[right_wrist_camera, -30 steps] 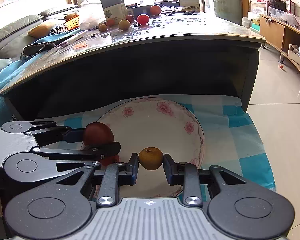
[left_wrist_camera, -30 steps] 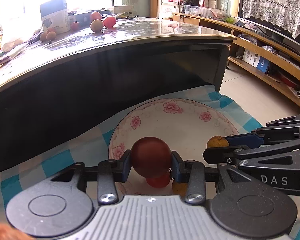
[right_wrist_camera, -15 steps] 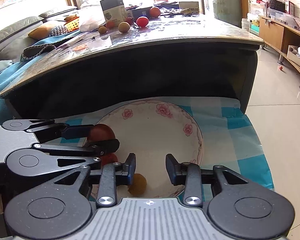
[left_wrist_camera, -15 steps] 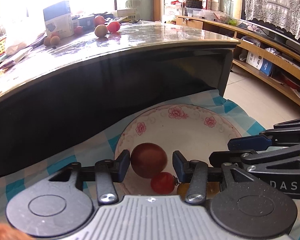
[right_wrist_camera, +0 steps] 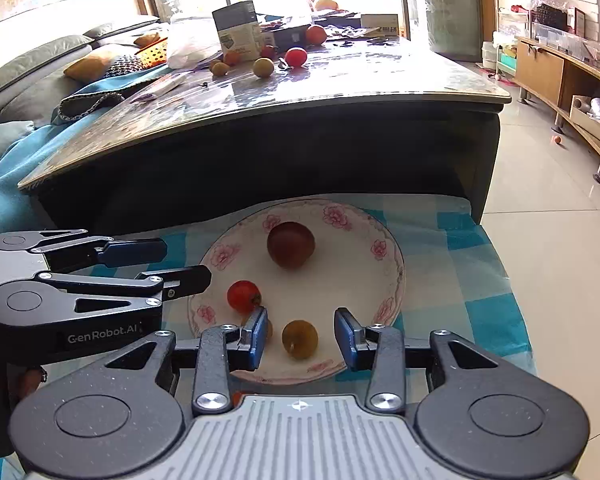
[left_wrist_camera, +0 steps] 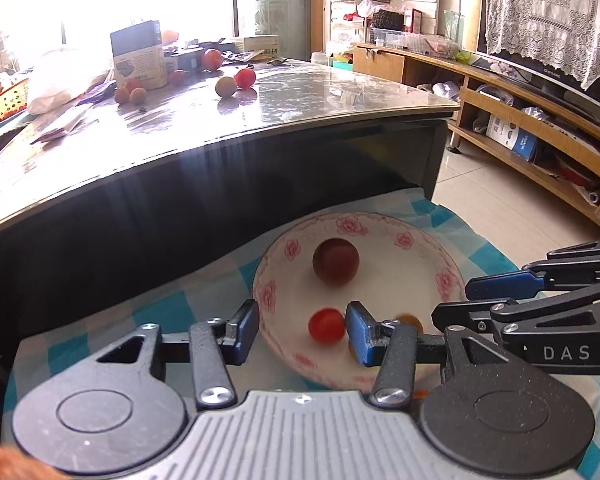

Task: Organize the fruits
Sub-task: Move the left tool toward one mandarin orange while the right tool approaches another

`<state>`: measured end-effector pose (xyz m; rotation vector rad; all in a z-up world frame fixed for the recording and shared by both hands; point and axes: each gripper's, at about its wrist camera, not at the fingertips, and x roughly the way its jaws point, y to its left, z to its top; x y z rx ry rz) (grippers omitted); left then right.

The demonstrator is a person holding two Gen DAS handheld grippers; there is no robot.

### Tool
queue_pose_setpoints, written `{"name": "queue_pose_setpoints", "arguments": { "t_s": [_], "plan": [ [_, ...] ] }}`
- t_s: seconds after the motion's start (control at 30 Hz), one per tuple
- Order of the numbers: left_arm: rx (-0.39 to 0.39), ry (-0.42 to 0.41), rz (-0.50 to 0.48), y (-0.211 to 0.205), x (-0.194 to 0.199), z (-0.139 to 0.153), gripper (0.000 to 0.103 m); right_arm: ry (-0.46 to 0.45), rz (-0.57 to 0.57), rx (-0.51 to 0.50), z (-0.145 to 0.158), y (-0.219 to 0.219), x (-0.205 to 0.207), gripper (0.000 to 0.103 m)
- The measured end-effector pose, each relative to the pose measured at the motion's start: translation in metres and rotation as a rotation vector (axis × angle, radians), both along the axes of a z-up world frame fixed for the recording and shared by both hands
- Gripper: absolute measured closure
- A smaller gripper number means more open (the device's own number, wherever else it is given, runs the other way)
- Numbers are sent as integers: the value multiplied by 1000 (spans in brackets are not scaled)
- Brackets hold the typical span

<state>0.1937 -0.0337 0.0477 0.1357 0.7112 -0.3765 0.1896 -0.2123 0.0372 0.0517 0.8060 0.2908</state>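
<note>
Two hand-held tongs hover over a flowered bowl (right_wrist_camera: 396,276) on a blue-checked cloth (right_wrist_camera: 460,280) spread over a low surface.

The right tongs (right_wrist_camera: 300,334) are spreading apart, gripping nothing. A small yellow-brown fruit (right_wrist_camera: 299,339) lies loose in the bowl between their blue pads (right_wrist_camera: 346,338), clear of both.

The left tongs (left_wrist_camera: 300,332) are also released and empty. Seen from their own camera, a small red fruit (left_wrist_camera: 326,326) sits close beside the right-hand pad (left_wrist_camera: 358,334), in the bowl below.

In the bowl from the right camera: a large dark red fruit (right_wrist_camera: 291,245) toward 12 o'clock, the small red one at about 8 o'clock, the yellow-brown one at about 6 o'clock. Another fruit seems half hidden behind a pad; I cannot tell what.

Beyond, at 12 o'clock, a glossy counter (right_wrist_camera: 340,88) carries more loose fruit (right_wrist_camera: 296,57) beside a box (right_wrist_camera: 238,30).

The step in hand looks like letting go after dropping fruit into the bowl. The next move likely calls for lifting both tongs clear and reaching up to the counter for the remaining fruit, with jaws wide enough for round pieces that may roll.
</note>
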Motion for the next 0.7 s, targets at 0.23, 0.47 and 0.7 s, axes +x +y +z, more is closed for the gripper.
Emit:
{"name": "queue_pose_setpoints", "arguments": {
  "t_s": [0.23,0.47,0.7],
  "plan": [
    [12,28,-26,14,-54,6,47,27,20,-14,7,9,-38,69],
    [16,89,-63,26,-97,-5,46,87,73,-44,-1,19,-74,69],
    [38,135,-115,30,-103,-32,46,112,144,-76,-20,32,-75,68]
  ]
}}
